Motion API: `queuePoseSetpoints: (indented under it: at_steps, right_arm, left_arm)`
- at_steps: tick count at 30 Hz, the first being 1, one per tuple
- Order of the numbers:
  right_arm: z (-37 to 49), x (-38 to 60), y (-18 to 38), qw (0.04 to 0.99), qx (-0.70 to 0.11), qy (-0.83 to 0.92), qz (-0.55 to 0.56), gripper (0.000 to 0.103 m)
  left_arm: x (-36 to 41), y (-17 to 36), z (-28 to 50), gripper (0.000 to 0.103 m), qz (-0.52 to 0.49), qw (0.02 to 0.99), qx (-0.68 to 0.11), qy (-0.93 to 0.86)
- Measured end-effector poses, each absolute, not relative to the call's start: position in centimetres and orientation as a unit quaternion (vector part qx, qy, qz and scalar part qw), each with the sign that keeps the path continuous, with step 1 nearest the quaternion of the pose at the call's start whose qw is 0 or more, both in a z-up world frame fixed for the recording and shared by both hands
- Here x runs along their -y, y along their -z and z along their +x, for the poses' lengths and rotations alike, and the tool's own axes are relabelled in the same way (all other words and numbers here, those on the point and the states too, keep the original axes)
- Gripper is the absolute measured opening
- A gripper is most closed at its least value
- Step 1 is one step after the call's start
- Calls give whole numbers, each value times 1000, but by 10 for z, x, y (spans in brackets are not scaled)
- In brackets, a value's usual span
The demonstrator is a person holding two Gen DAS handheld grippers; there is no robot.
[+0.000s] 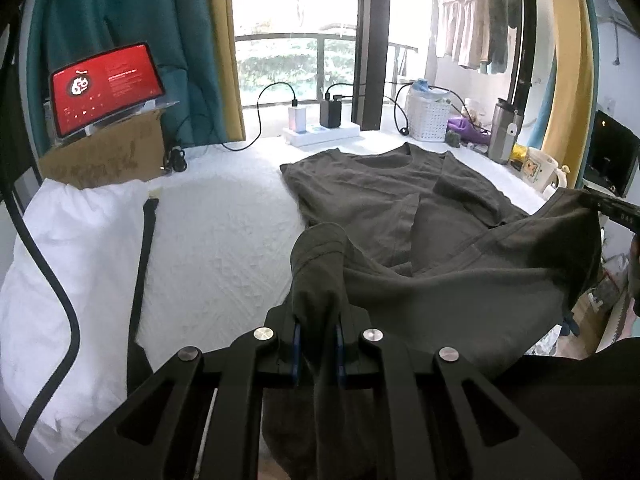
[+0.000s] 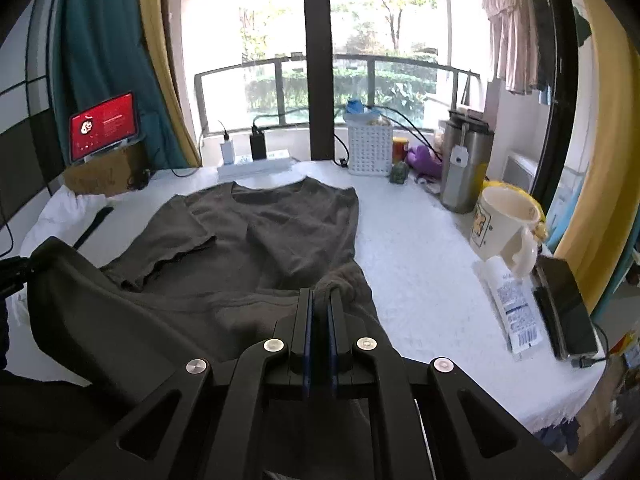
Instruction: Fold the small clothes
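Both claws, left gripper [image 1: 318,320] and right gripper [image 2: 320,308], pinch the dark olive cotton T-shirt's [image 1: 380,184] near hem, collar lying straight ahead, apparently sleeves already folded inward.

Daylight enters from the window [image 1: 296,40] ahead of both grippers; the panes are blown out to near white, with glare bleeding onto the frame. The white table cover [image 1: 224,220] beyond the fingers is evenly lit, shadows soft. The dark shirt [image 2: 260,232] reads low in contrast, folds faint. Gripper bodies nearest the lens are underexposed. Strong fisheye bending curves the curtains [image 2: 600,160] at the sides; corners vignette to black. Slight softness overall, no motion blur evident.
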State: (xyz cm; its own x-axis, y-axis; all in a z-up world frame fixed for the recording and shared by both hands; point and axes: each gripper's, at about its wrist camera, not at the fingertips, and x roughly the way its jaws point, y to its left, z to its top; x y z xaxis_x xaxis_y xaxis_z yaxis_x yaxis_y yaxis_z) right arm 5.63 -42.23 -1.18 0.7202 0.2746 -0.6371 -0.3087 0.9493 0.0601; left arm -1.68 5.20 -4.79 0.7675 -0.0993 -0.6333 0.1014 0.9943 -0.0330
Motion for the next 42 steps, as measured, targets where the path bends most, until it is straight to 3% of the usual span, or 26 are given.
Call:
queuePoseSetpoints:
  at_steps: [26, 42]
  right_arm:
    - [67, 443, -55, 962, -241, -121, -32, 5]
    - [140, 429, -63, 963, -240, -117, -44, 5]
  left_arm:
    - [-42, -19, -4, 11, 12, 970, -233, 67]
    - [-55, -20, 60, 11, 9, 969, -244, 48]
